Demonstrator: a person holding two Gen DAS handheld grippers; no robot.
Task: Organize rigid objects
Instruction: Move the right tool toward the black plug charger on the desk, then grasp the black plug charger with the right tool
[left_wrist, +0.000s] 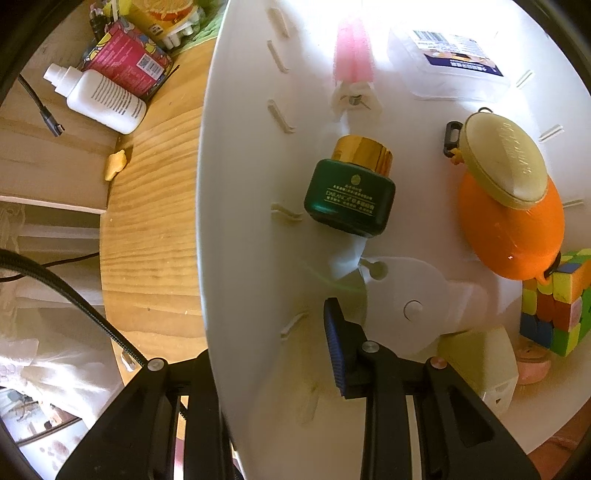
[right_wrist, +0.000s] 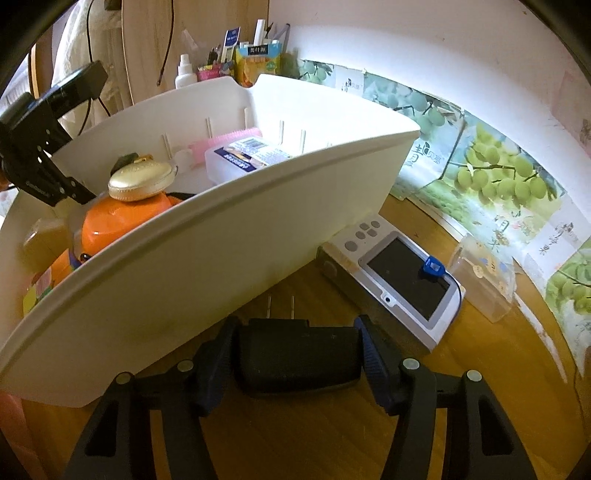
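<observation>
The right gripper (right_wrist: 295, 354) has its blue pads against both sides of a black plastic plug adapter (right_wrist: 295, 356) lying on the round wooden table (right_wrist: 461, 369), just beside the white plastic bin (right_wrist: 184, 280). I would squeeze evenly, then lift straight over the wall. The left gripper (left_wrist: 273, 354) pinches the bin's wall, narrowly closed, to steady it. Inside, the dark green bottle with gold cap (left_wrist: 351, 195) reads "DABLANCA", I think
</observation>
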